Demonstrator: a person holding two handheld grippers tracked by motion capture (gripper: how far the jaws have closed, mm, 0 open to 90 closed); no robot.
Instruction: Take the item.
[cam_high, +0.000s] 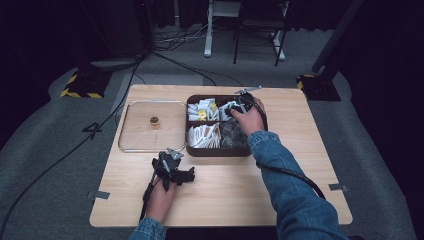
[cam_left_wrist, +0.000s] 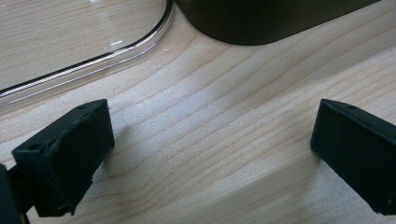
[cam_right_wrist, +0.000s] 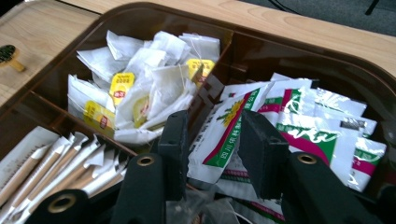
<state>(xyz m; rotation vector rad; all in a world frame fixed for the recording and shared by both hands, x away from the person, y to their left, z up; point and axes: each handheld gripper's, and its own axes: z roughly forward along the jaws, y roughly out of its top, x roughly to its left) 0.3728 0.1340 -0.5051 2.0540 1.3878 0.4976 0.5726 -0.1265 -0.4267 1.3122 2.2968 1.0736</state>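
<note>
A brown tray (cam_high: 220, 151) with four compartments stands at the back middle of the wooden table. My right gripper (cam_high: 234, 111) reaches into its back right compartment, which holds white, green and red sachets. In the right gripper view one sachet (cam_right_wrist: 224, 126) stands tilted between the two jaws of my right gripper (cam_right_wrist: 215, 135); the jaws sit close on either side of it, and I see no clear squeeze. My left gripper (cam_high: 175, 167) rests low over bare wood in front of the tray's left corner. Its jaws stand wide apart with nothing between them (cam_left_wrist: 210, 158).
White tea bags with yellow tags (cam_right_wrist: 144, 88) fill the back left compartment, paper stick packets (cam_right_wrist: 56, 163) the front left, dark packets (cam_high: 232, 135) the front right. A clear lid (cam_high: 135, 135) with a small knob (cam_high: 154, 121) lies flat left of the tray.
</note>
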